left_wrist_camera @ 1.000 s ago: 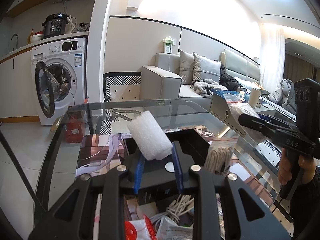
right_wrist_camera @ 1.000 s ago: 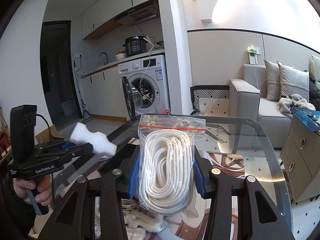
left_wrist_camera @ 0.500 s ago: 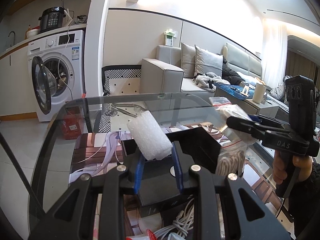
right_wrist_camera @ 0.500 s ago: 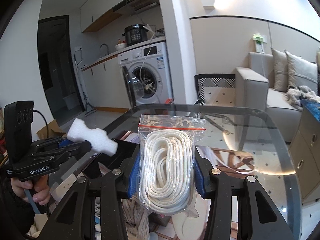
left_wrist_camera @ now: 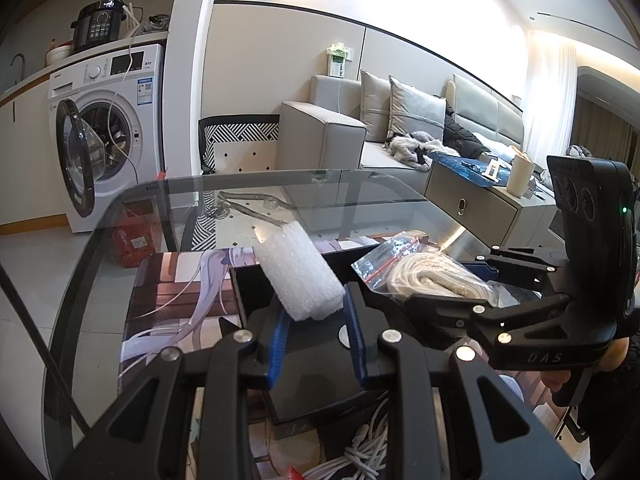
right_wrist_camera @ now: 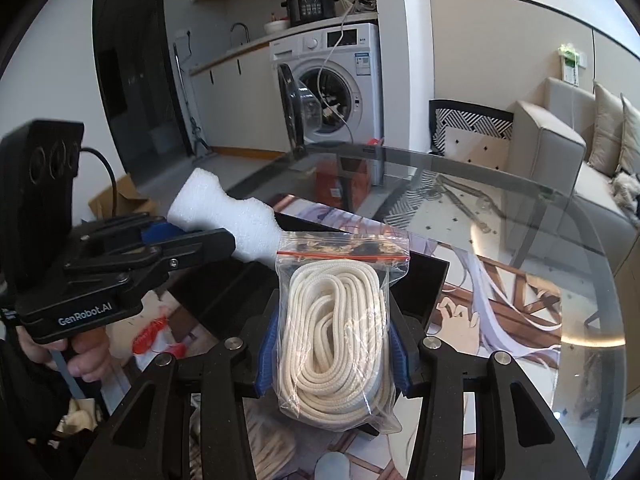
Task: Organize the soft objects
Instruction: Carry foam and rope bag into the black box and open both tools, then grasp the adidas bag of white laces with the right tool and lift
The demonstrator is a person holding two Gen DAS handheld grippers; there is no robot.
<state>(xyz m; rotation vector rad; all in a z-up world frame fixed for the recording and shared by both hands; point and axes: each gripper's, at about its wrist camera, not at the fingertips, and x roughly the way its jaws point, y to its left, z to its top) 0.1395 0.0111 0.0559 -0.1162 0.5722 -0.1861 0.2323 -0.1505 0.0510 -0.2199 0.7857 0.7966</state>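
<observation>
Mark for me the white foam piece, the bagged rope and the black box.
white foam piece (left_wrist_camera: 298,276), left wrist view, on its bumpy top face.
bagged rope (right_wrist_camera: 340,340), right wrist view, on the middle of the coil inside the bag.
black box (right_wrist_camera: 424,276), right wrist view, on its far right wall.

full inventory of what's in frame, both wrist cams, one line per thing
foam block: 1, white, clamped in the left gripper over the black box
bag of rope: 1, clear zip bag with cream rope, clamped in the right gripper over the box
black box: 1, black, open, on the table under both grippers
table: 1, glass top over a printed mat
loose cords: a tangle, white, near edge below the left gripper
washing machine: 1, white, door open, far left
pressure cooker: 1, black, on top of the washer
sofa: 1, grey, with cushions, behind the table
left gripper: 1, black with blue pads, shut on foam
right gripper: 1, black with blue pads, shut on bag
</observation>
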